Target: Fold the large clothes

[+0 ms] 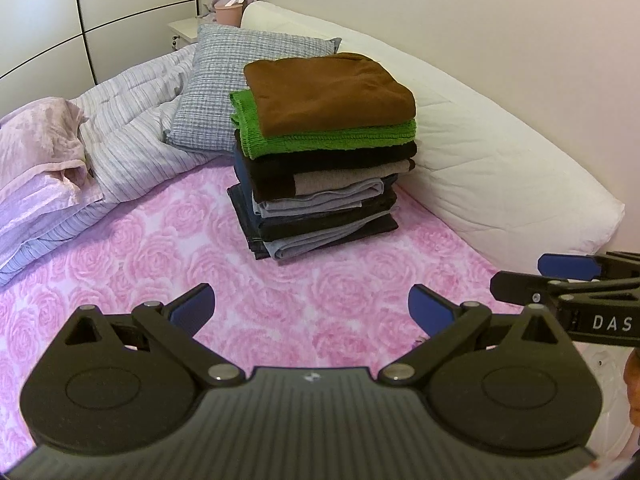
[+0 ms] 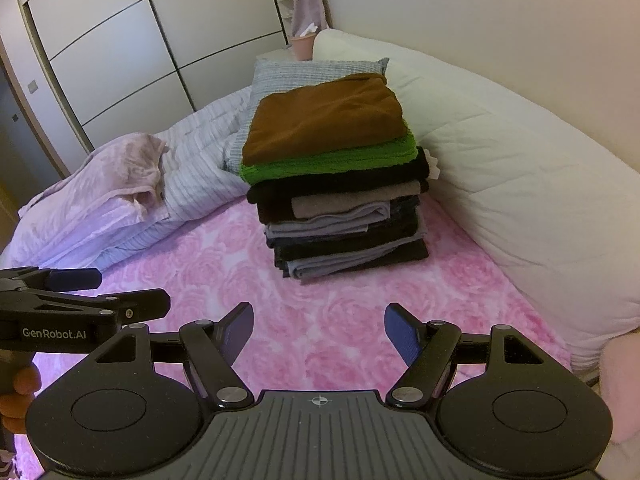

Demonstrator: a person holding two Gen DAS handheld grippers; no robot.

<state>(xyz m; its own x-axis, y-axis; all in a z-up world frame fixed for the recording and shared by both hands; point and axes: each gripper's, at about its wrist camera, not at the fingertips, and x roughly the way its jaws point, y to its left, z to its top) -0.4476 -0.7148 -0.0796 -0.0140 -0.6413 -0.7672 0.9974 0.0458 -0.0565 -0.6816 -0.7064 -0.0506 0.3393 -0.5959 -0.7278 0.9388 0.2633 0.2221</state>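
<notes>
The left gripper (image 1: 311, 309) hangs over the pink rose-patterned bedspread (image 1: 120, 264) with its blue-padded jaws spread wide and nothing between them. The right gripper (image 2: 319, 330) sits beside it at about the same height, its jaws also wide apart and empty. Each gripper shows at the edge of the other's view, side on, so the two are close together; part of a hand (image 2: 18, 394) is visible on the left gripper's handle.

Ahead of both grippers, well apart from the fingertips, a stack of folded clothes (image 1: 324, 160) stands on the bedspread. A brown piece (image 1: 328, 90) lies on top, squared off and flat. Under it is a green knitted piece (image 1: 320, 140), then a black one, a tan one, and several grey, dark blue and black layers down to the bedspread. The stack leans slightly, with the lower layers stepping out at the near edge.

Just right of the stack, touching or nearly touching it, a long white quilted cushion (image 1: 500, 152) runs along the wall. Behind the stack a grey checked pillow (image 1: 224, 80) is propped up. To the left, a striped duvet (image 1: 132, 136) lies bunched, with a crumpled pale pink blanket (image 1: 40, 140) on it. White wardrobe doors (image 2: 132, 48) stand at the far left.
</notes>
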